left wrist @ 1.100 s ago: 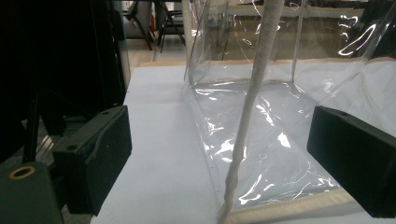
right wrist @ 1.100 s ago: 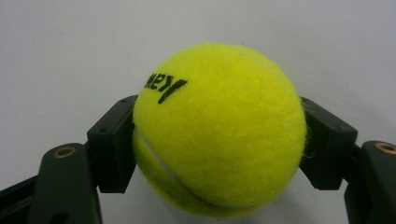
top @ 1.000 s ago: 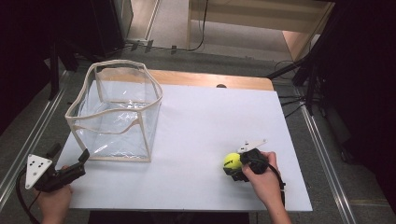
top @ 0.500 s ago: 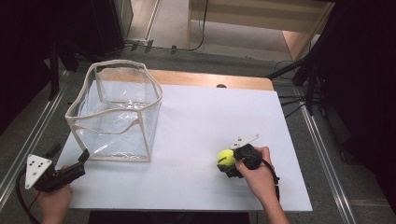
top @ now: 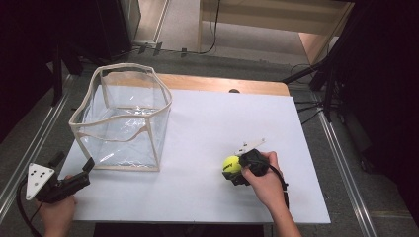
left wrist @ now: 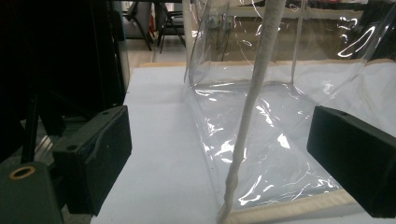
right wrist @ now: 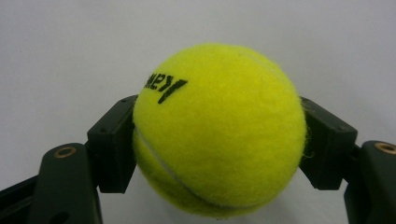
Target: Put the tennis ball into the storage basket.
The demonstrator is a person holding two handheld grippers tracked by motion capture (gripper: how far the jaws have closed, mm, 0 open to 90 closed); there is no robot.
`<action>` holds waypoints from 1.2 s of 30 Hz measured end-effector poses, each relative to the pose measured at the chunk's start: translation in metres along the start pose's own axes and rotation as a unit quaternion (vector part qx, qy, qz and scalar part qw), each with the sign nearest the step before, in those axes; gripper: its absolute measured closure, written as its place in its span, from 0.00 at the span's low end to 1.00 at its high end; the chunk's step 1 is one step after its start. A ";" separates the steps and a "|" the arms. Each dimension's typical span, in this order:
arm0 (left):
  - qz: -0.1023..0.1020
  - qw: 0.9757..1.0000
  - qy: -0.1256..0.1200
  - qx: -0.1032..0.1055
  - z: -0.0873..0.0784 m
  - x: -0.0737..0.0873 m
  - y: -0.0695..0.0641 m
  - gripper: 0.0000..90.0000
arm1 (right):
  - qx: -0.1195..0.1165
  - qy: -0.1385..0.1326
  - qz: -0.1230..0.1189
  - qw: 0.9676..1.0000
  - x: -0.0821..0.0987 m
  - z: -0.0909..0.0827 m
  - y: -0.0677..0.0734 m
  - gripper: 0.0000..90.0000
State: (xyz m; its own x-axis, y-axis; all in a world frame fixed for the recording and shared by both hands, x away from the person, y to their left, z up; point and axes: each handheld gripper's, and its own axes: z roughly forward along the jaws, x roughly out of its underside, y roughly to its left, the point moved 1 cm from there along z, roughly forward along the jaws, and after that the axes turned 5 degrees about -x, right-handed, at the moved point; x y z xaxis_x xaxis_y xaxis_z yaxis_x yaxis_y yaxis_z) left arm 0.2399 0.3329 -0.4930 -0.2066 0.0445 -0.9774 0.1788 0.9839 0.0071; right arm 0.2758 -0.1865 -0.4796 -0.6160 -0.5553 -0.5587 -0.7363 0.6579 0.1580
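Note:
A yellow tennis ball (top: 230,164) with black lettering sits between the jaws of my right gripper (top: 236,170) near the table's front right, just above the white tabletop. In the right gripper view both black pads press on the sides of the tennis ball (right wrist: 219,130), so my right gripper (right wrist: 219,140) is shut on it. A clear plastic box with a cream fabric rim (top: 121,123) stands open-topped at the left. My left gripper (top: 85,170) rests at the front left corner, jaws wide apart and pointing at the box's near corner seam (left wrist: 247,116), with nothing held in my left gripper (left wrist: 219,154).
The white table top (top: 207,128) has a wooden strip along its far edge. Metal rails run along both sides of the table. Dark cables and stands lie on the floor to the right and behind.
My right gripper has carried the tennis ball a little to the left across the table, slightly lifted. The left gripper and the clear box have stayed put.

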 end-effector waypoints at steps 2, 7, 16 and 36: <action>0.000 1.000 0.000 0.000 0.000 0.000 0.000 0.08 | -0.002 0.000 -0.001 1.000 -0.003 0.001 0.001 0.26; 0.000 1.000 0.000 0.000 0.000 0.000 0.000 0.08 | -0.004 0.001 -0.005 1.000 -0.011 0.004 0.004 0.26; 0.002 1.000 0.002 0.000 0.000 0.000 0.000 0.08 | -0.014 -0.002 -0.018 1.000 -0.025 0.011 0.010 0.26; -0.005 1.000 0.002 0.000 0.000 -0.001 0.002 0.08 | -0.034 0.003 -0.055 0.998 -0.068 0.033 0.027 0.26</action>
State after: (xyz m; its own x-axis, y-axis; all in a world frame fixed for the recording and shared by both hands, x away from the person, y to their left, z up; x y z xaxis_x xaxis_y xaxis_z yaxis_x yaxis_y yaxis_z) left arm 0.2400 0.3348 -0.4924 -0.2125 0.0360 -0.9765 0.1776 0.9841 -0.0024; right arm 0.3068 -0.1136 -0.4643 -0.5319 -0.6251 -0.5713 -0.8168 0.5568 0.1512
